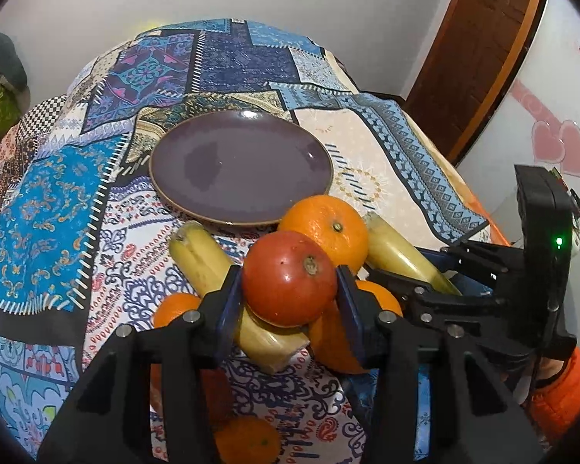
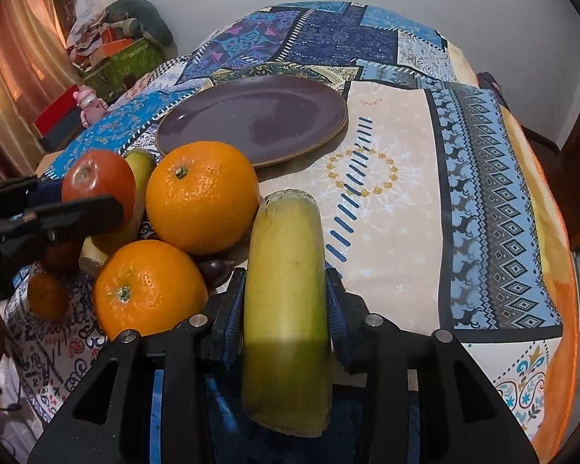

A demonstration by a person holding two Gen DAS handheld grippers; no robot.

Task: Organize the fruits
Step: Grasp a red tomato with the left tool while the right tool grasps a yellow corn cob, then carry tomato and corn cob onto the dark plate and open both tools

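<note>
Left gripper [image 1: 289, 279] clenched on the red fruit [image 1: 289, 278] atop the pile, right gripper [image 2: 286, 301] clamped across a banana piece [image 2: 288, 301] with long axis pointing forward toward the bare purple plate [image 2: 328, 131] on the desk, just beyond both.

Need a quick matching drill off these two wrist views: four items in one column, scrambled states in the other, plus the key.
Items:
1. red apple
2. banana
3. purple plate
4. large orange

States:
A. bare, nothing on it
B. clamped between the left gripper jaws
C. in the fruit pile, ungripped
D. clamped between the right gripper jaws

Pairs: 1-B, 2-D, 3-A, 4-C
</note>
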